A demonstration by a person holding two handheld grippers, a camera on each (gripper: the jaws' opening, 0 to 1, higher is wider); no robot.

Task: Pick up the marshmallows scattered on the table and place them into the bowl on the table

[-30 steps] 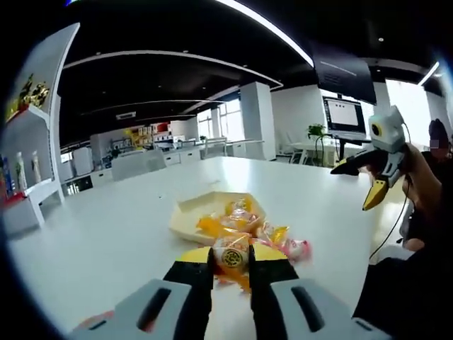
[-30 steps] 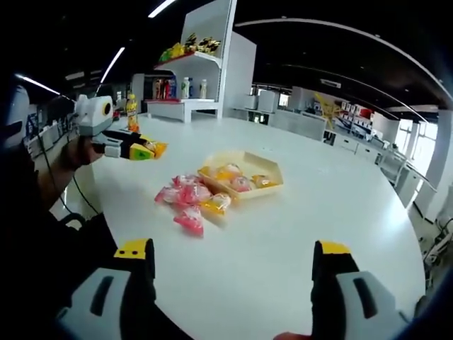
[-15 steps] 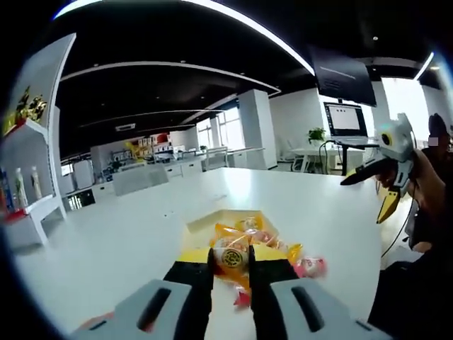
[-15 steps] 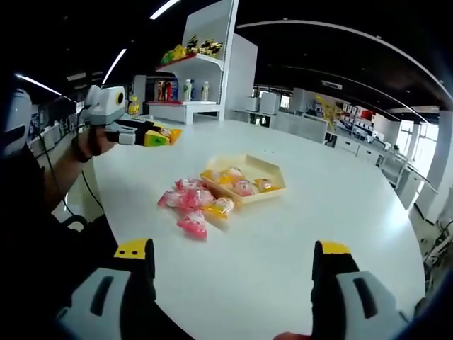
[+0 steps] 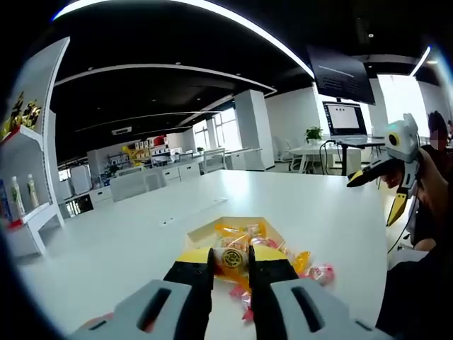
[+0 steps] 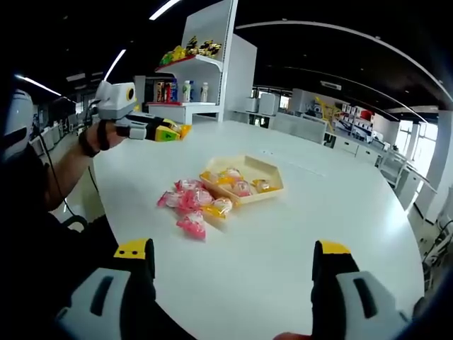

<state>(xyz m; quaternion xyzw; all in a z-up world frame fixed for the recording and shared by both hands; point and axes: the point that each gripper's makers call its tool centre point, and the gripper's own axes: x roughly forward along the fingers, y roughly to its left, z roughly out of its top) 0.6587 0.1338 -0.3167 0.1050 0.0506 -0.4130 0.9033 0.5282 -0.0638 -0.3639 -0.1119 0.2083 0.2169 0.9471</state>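
On white table [image 6: 297, 234], bowl [image 6: 267, 170] holds few marshmallows; pink pile [image 6: 190, 205] beside it waits. Left gripper [image 5: 231, 258] clamped on wrapped marshmallow [image 5: 231, 258] (above bowl, unreleased). Right gripper [image 6: 233, 258] gaping, empty.

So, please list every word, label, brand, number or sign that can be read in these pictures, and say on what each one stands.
No text can be read with certainty.
Wrapped marshmallow in the left gripper: round printed emblem, too blurred to read.
Monitor: bright window with lines, too small.
Bottles and packages on the shelf unit: labels too small.
Marshmallows beside the bowl: wrapper print illegible.
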